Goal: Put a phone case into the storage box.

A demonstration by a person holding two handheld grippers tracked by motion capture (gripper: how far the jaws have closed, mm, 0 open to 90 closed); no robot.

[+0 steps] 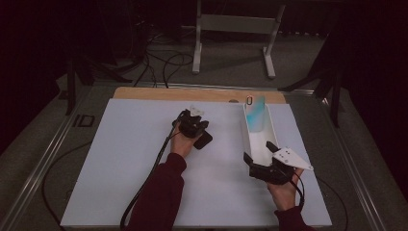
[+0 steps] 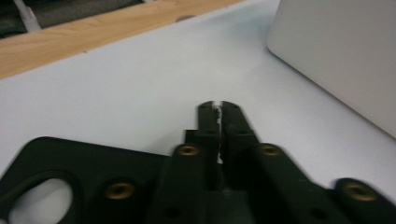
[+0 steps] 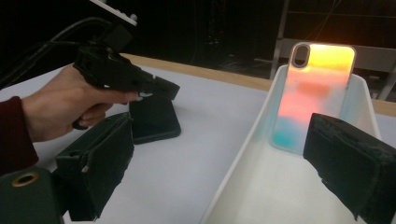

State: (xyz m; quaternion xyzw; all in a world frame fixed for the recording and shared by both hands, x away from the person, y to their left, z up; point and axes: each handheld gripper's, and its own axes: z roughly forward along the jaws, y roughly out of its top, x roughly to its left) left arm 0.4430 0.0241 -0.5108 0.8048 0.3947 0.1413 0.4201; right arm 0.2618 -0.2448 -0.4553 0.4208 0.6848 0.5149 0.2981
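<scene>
The left gripper point(image 1: 196, 126), jaws closed edge to edge as the left gripper view shows, pinches the rim of a black case point(image 3: 154, 119) that tilts with its lower edge on the white mat point(image 1: 134, 159), left of the tray point(image 1: 269, 126). Held by so thin an edge, the case could slip or swing out of the jaws when lifted, or catch the tray's wall on the way in. The right gripper point(image 1: 262, 159) straddles the tray's near end, jaws apart about its walls; whether the pads press cannot be told, and a loose hold would let the tray, with the iridescent case point(image 3: 312, 95) leaning at its far end, shift.
</scene>
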